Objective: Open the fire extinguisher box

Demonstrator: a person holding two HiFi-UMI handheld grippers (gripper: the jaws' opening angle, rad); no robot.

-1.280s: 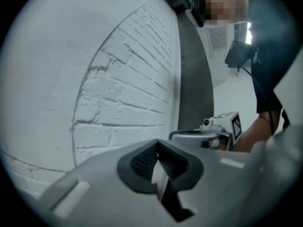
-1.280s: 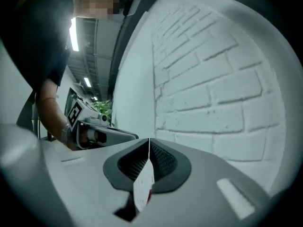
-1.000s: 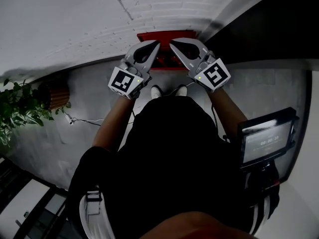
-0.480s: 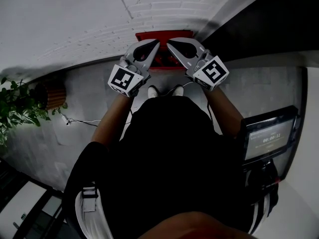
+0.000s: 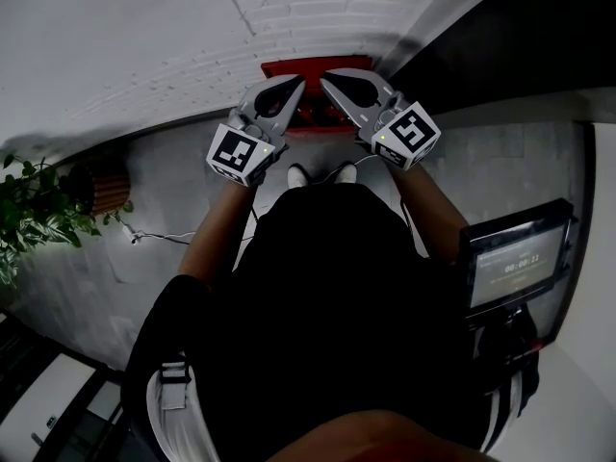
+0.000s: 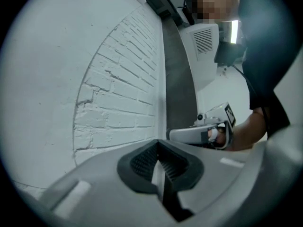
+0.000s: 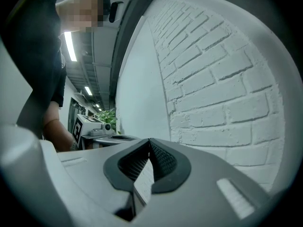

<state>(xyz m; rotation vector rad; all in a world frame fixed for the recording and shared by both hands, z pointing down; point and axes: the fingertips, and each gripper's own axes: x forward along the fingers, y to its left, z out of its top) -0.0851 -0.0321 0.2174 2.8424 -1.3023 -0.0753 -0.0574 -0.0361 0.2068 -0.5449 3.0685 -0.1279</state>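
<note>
Left gripper (image 5: 296, 87) and right gripper (image 5: 329, 78) both have their jaws pressed together on nothing, tips close together above the red fire extinguisher box (image 5: 289, 66), which sits against the white brick wall (image 5: 318, 12), contact with it unclear.

No text can be read with certainty. Digits are shown on the screen (image 5: 512, 260), but they are too blurred.

White brick wall (image 5: 318, 8), dark panel (image 5: 520, 37) to its right, grey floor (image 5: 173, 166), leafy plant (image 5: 37, 215) at left beside a brown pot (image 5: 104, 186), thin cable (image 5: 164, 236) nearby on the floor, lit screen (image 5: 510, 263) at right.
</note>
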